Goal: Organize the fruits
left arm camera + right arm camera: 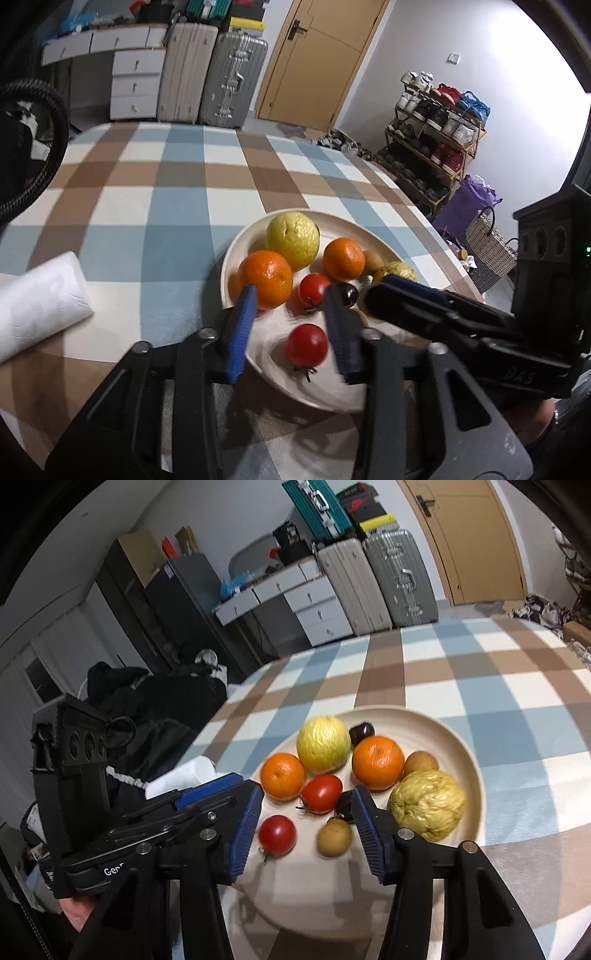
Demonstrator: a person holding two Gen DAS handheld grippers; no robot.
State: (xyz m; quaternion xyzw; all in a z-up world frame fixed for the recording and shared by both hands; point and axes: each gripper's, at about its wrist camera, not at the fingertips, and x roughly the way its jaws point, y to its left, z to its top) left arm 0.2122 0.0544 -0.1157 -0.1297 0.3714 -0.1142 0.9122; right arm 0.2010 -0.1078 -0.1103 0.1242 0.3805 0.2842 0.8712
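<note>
Checkered bench (155, 206) carries plate (236, 243); left gripper (291, 325) wide, straddling tomato (307, 345), likely for pickup; right gripper (304, 823) wide, empty.

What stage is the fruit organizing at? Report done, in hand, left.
Done: all the visible fruit sits on the cream plate, including two oranges, two tomatoes and the yellow-green fruit. In hand: nothing; the left gripper and right gripper both hover open over the plate. Left: any sorting or grouping, since the kinds lie mixed together.
</note>
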